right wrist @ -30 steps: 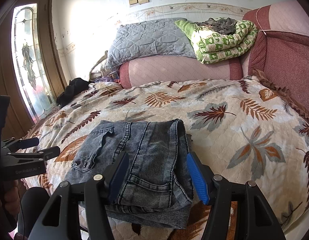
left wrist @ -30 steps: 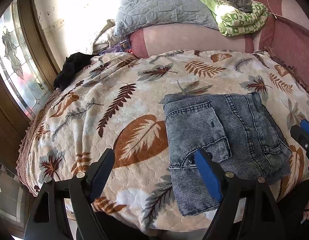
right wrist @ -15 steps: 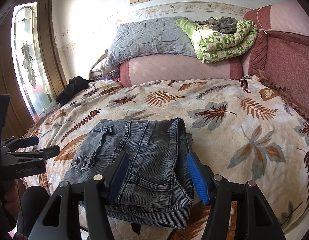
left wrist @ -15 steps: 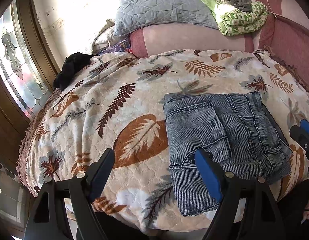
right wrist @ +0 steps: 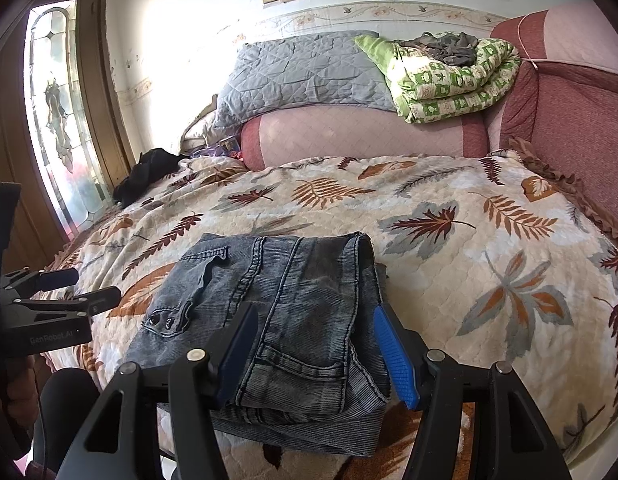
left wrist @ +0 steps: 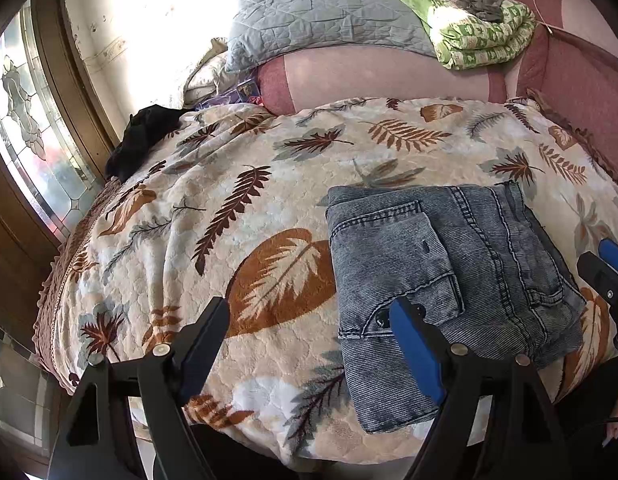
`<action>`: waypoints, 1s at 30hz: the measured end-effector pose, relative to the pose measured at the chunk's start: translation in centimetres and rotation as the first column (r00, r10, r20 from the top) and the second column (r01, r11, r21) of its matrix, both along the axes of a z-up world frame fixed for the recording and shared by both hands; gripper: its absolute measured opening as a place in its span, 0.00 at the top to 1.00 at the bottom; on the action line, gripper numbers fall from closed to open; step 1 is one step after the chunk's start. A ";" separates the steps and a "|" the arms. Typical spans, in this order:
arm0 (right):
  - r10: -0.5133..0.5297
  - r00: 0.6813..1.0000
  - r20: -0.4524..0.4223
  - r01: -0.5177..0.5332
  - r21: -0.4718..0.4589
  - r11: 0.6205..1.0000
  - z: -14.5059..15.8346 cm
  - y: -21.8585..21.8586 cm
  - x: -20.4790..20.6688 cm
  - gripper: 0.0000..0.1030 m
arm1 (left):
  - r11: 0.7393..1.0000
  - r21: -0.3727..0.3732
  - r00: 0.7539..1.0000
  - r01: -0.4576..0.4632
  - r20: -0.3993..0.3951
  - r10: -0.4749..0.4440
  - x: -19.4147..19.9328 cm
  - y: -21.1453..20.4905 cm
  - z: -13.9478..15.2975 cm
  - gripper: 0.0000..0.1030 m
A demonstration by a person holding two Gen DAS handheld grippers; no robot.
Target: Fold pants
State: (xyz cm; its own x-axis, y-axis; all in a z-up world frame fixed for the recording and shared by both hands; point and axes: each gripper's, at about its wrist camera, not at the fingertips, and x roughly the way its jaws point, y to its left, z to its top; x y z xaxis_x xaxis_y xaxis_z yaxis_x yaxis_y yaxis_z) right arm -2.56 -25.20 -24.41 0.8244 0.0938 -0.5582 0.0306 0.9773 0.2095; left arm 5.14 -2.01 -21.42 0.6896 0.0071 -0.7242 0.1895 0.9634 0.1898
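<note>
Over at the left edge of the left wrist view the leaded glass door (left wrist: pixel 25 128) lets hard light in, and a crumpled black garment (left wrist: pixel 143 140) sits at the upper left corner of the bed, well apart from the work, likely just pushed out of the way. The quilted leaf-print bedspread (left wrist: pixel 189 240) makes a broad, soft folding surface.

Lower centre of that view, the left gripper (left wrist: pixel 309 340) hangs with its jaws wide apart and nothing between them but bedspread; only its blue right-hand pad overlaps the near left corner of the bundle, so it looks parked just off the edge, not gripping.

Right of centre lie the grey-blue washed denim pants (left wrist: pixel 449 280), folded into a compact, roughly square stack with a back pocket facing up. They rest flat near the front edge of the bed, within easy reach of both tools. By my reading the folding is about finished.

In the right wrist view, the right gripper (right wrist: pixel 313 352) is at lower centre, jaws partly spread and straddling the near right part of the pants (right wrist: pixel 277 308). The pads show daylight on the cloth side, so I judge it is gripping nothing, perhaps poised to pinch or pat the fold.

Upper right, a grey quilted pillow (right wrist: pixel 301 72) and a green checked folded blanket (right wrist: pixel 453 80) are stacked on the pink bolster (right wrist: pixel 361 136), clear of the work.
</note>
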 end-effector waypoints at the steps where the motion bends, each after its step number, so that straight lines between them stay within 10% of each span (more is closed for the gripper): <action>1: 0.000 1.000 0.000 0.000 0.001 1.000 0.0 0.0 0.0 0.38 | 1.000 0.000 1.000 0.001 0.000 -0.001 0.0 0.0 0.0 0.20; 30: 0.000 1.000 -0.008 0.000 0.000 1.000 -0.2 0.1 0.1 0.38 | 1.000 0.004 1.000 0.002 -0.021 -0.002 0.1 0.1 -1.0 0.20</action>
State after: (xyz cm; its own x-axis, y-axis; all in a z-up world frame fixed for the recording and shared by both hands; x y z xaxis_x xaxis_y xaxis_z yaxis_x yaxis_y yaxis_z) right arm -2.43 -25.11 -24.61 0.8199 0.0943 -0.5647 0.0318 0.9773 0.2094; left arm 5.22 -1.91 -22.46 0.6741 0.0085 -0.7386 0.1954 0.9622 0.1895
